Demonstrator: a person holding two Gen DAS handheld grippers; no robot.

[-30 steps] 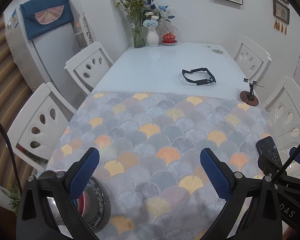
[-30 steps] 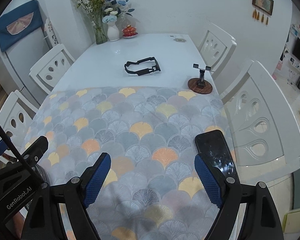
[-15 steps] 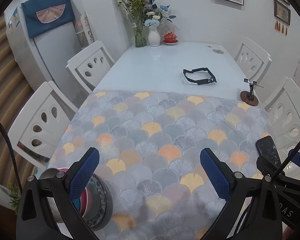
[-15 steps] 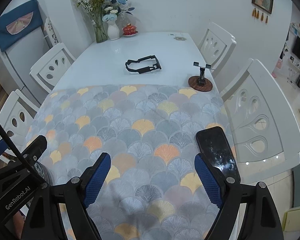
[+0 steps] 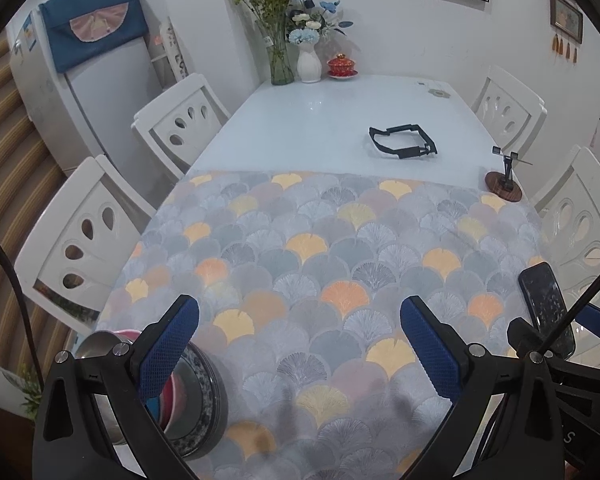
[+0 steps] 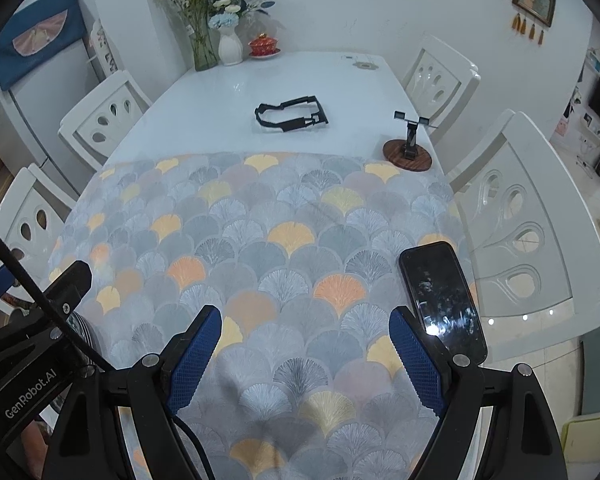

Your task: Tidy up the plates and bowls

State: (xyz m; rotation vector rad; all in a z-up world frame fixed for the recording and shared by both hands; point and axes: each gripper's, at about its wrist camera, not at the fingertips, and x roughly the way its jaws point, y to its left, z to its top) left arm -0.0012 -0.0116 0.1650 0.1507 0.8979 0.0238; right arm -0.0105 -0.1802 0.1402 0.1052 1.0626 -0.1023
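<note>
Tablecloth [image 5: 340,264]: you had matt, woven-looking cloth under you.
Table [image 5: 340,120]: glossy, smooth white top.
Phone [image 6: 440,296]: your glossy black glass caught glare.
Stand base [image 6: 406,154]: grained wood.
Gripper pads [image 6: 194,356]: your blue pads looked knurled, rubbery.
Stacked bowls [image 5: 204,392]: shiny glazed ceramic, metal rim behind.

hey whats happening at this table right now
A person holds two sets of tongs over a patterned tablecloth. The left tongs and right tongs are both open and hold nothing. A stack of dishes sits at the near left corner, beside the left tongs' finger. A black phone lies by the right tongs.
</note>
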